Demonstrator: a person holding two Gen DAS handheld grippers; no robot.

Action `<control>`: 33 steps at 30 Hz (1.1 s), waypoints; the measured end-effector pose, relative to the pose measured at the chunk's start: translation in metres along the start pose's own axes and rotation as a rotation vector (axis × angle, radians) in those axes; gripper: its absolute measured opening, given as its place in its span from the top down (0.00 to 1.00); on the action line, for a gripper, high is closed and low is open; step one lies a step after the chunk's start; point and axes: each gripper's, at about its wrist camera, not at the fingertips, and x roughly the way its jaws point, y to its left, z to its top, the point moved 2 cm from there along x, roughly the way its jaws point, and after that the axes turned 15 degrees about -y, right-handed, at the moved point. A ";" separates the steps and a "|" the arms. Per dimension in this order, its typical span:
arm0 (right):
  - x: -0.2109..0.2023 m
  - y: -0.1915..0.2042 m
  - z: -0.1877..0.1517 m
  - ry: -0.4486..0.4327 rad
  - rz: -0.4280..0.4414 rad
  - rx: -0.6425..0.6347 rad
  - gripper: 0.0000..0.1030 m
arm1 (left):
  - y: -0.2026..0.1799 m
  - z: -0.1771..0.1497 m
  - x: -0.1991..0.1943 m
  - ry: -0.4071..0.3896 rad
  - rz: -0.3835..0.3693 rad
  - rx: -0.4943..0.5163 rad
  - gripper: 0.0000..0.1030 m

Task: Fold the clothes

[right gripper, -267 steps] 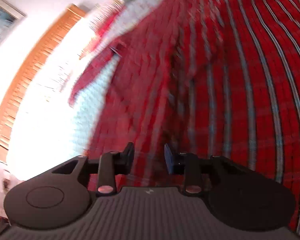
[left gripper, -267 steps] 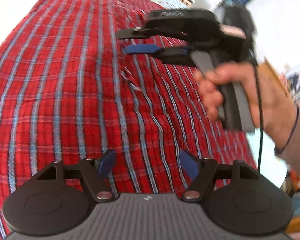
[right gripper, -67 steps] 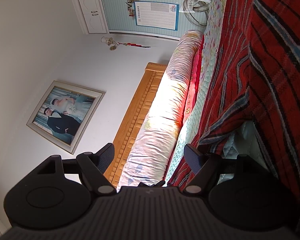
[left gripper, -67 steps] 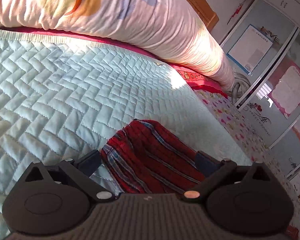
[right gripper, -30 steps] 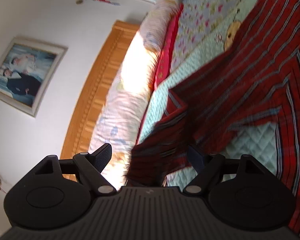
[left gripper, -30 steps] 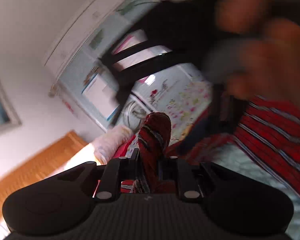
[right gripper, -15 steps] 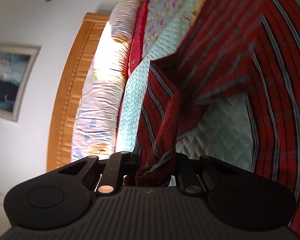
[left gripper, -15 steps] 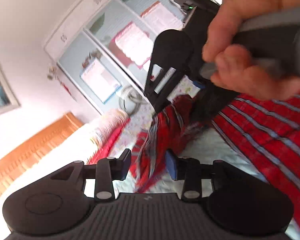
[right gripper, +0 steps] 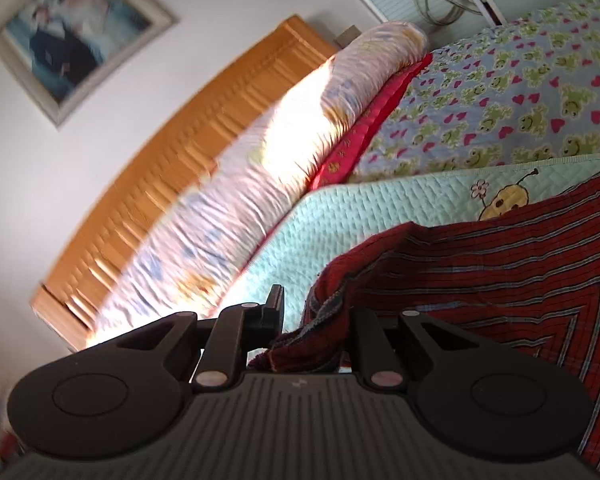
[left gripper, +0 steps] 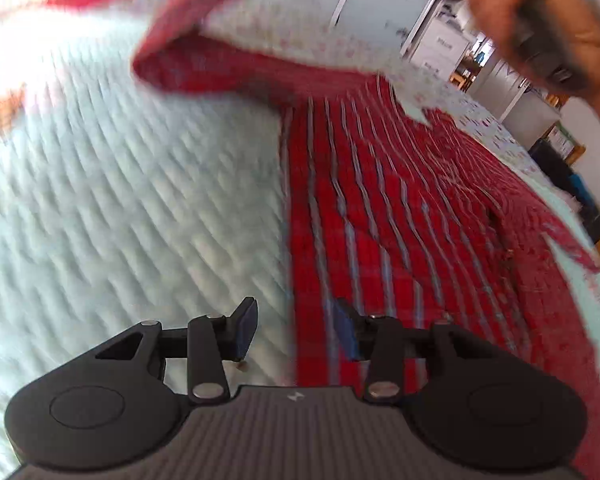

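On a quilted bed (left gripper: 120, 200), red plaid shirt (left gripper: 400, 220) mostly spread flat, folding barely begun: right gripper (right gripper: 316, 320) clamped on a bunched sleeve end, lifted; left gripper (left gripper: 296, 328) half open, empty, over shirt's edge.

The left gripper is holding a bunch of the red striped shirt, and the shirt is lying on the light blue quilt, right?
Not quite: the right gripper holds the bunched red striped shirt, as the right wrist view shows. The left gripper is empty. The shirt does lie on the light blue quilt.

Red striped shirt (left gripper: 400, 216) lies spread on the bed, one sleeve lifted.
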 end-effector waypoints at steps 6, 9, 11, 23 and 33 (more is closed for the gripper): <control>-0.019 -0.009 0.038 -0.043 -0.050 0.014 0.86 | -0.015 -0.032 -0.043 0.086 0.027 -0.063 0.55; -0.026 -0.007 0.053 -0.065 -0.063 0.006 0.86 | -0.006 -0.052 -0.067 0.139 0.023 -0.126 0.55; -0.030 0.000 0.059 -0.076 -0.060 -0.004 0.86 | -0.003 -0.060 -0.077 0.158 0.027 -0.157 0.55; -0.031 0.023 0.087 -0.100 -0.073 -0.037 0.85 | 0.034 -0.091 -0.101 0.293 -0.055 -0.496 0.55; -0.043 0.004 0.114 -0.127 -0.093 -0.023 0.86 | 0.007 -0.100 -0.137 0.293 0.055 -0.420 0.96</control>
